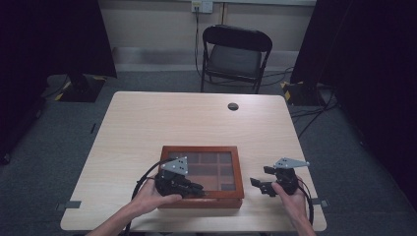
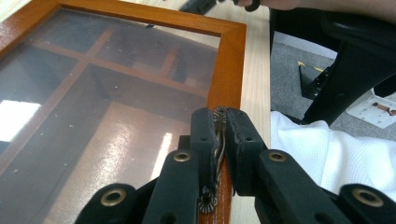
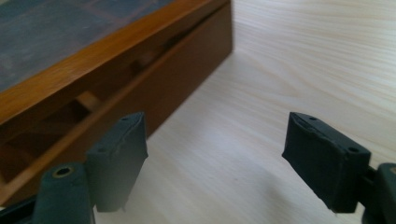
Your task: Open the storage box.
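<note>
- The wooden box, a flat rectangular case of reddish-brown varnished wood, is set near the near edge of the surface, roughly at its middle.
- Its lid is framed in glossy wood around a pane of dusty, reflective glass, through which a grid of square wooden compartments is seen.
- A small ornate brass latch with a scalloped edge is mounted on the near rim of the lid.
- The left claw is clenched on that latch, its black ribbed pads pressed against both sides of the metal.
- In the right gripper view a dark gap is seen between the lid and the body of the box.
- The right claw is held released just to the right of the box, over pale, fine-grained wood laminate, with nothing between its matte black pads.
</note>
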Motion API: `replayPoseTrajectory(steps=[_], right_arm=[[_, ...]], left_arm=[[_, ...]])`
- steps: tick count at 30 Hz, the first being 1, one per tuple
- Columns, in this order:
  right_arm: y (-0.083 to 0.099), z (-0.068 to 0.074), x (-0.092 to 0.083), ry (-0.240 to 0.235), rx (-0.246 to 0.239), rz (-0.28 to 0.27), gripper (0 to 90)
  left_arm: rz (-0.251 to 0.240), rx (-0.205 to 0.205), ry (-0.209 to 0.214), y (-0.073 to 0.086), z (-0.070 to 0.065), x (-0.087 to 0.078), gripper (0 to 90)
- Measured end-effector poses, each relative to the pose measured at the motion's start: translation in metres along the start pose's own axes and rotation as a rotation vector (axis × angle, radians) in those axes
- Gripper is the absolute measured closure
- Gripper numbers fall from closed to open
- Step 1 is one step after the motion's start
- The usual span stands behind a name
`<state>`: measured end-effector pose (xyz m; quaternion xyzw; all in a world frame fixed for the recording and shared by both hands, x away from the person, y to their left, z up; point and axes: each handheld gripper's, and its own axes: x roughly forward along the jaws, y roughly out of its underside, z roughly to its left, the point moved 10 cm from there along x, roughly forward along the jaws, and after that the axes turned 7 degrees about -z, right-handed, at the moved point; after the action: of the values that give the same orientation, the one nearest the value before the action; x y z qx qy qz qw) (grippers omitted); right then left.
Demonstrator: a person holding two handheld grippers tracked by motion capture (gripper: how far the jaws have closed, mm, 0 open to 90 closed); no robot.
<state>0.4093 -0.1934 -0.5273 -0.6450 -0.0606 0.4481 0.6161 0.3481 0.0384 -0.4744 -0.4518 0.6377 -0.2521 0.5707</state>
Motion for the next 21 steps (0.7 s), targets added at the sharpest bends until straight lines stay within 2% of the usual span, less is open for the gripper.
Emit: replayPoseTrajectory(steps=[4, 10, 11, 16, 21], right_arm=[[0.001, 0.017, 0.002, -0.056, -0.033, 0.015, 22.4], [-0.003, 0.033, 0.003, -0.112, -0.062, 0.004, 22.5], [-0.004, 0.035, 0.004, -0.121, -0.066, 0.003, 22.3], [-0.006, 0.043, 0.006, -0.145, -0.088, 0.003, 23.3], [-0.005, 0.045, 0.009, -0.162, -0.09, 0.014, 23.9]], left_arm=[[-0.002, -0.017, 0.004, -0.003, 0.0, -0.001, 81.9], [-0.007, -0.009, 0.001, -0.01, 0.0, -0.006, 81.9], [0.005, -0.01, -0.003, -0.01, 0.0, -0.006, 81.9], [-0.007, -0.02, 0.002, -0.009, 0.0, -0.005, 81.8], [-0.013, -0.006, -0.001, -0.006, 0.0, -0.004, 81.5]])
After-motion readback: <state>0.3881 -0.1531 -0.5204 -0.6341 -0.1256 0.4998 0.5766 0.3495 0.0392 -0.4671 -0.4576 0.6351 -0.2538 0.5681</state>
